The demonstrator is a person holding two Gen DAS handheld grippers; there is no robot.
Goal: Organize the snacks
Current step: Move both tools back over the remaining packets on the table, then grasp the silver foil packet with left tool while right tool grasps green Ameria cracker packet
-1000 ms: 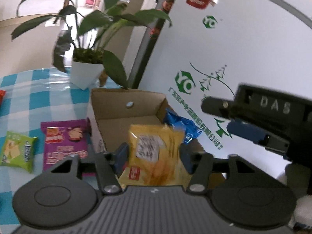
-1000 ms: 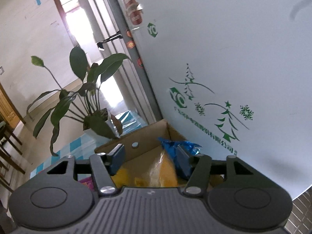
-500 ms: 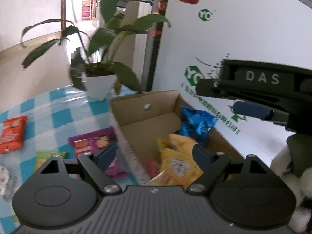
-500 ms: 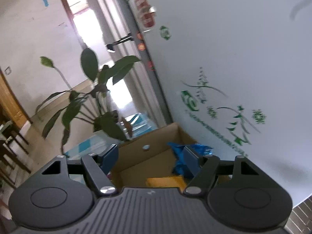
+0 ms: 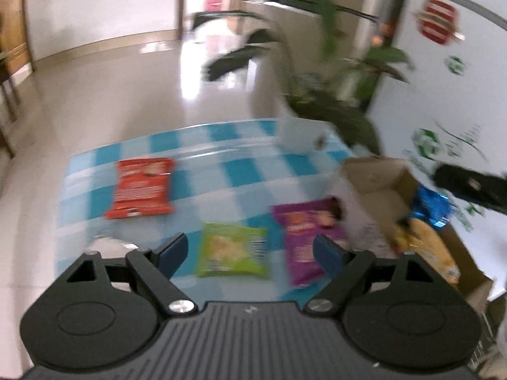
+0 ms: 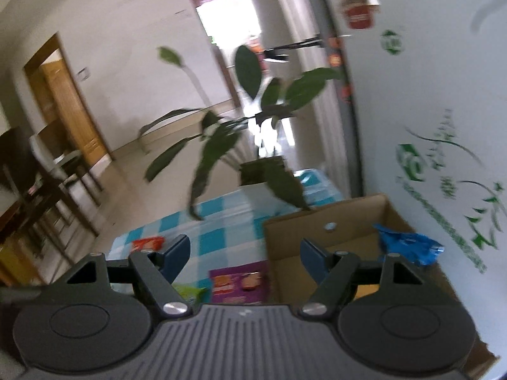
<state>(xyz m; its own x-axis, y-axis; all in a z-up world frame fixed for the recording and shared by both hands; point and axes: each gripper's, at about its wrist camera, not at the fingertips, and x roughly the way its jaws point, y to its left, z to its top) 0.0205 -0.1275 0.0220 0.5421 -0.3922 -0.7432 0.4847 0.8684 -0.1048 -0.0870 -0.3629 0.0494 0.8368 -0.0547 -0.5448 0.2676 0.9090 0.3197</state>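
Packets are what you go for next: three of them lie flat on the checked tablecloth (image 5: 240, 171), outside the cardboard box (image 5: 380, 186). The green packet (image 5: 233, 250) sits dead ahead of your left gripper (image 5: 250, 251), framed between its two blue pads, with the purple packet (image 5: 309, 237) at about two o'clock from it, its far corner just beside the box wall. The red packet (image 5: 142, 186) lies well apart at ten o'clock. A yellow packet (image 5: 424, 250) and a blue packet (image 5: 431, 205) are already inside the box.

My judgement is that the green one is the natural pick. Come down with the pads straddling its short sides, pinch near the top seam where the foil bunches, and lift straight so it clears the purple packet. The bag is puffy and slippery, so close gently; too hard a squeeze could pop it out sideways.

Your left gripper hangs above the table, tilted downward, its jaws spread wide and holding nothing. Your right gripper (image 6: 245, 251) is level and higher, by the box's near left corner, its jaws also spread and empty. Keep it out of the left one's way. The potted plant (image 6: 253, 145) stands at twelve o'clock beyond the box.
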